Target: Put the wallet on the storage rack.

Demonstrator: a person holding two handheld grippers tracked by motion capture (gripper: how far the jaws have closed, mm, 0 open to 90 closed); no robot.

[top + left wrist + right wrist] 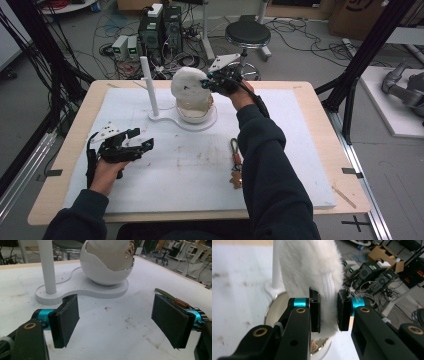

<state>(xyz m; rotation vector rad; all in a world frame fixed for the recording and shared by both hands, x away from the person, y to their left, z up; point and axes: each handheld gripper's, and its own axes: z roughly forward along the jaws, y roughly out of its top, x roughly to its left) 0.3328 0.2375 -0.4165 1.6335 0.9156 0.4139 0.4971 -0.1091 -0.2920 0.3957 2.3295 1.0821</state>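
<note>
A robotics or recording lab, not a home. Pale wooden tabletop (320, 150) with a white foam sheet (300, 165), scuffed. Black metal frame posts (367, 50) rise at both sides of it. Grey floor behind is strewn with loose cables (107, 30). Desktop computers (161, 30) stand on the floor beside small power units (126, 47) with lit green readouts. A round black stool (247, 35) sits behind the tabletop. Cardboard boxes (357, 15) along the back. Part of a grey robot arm (405, 87) lies on a white platform at right. Black tape marks (356, 222) on the floor.
</note>
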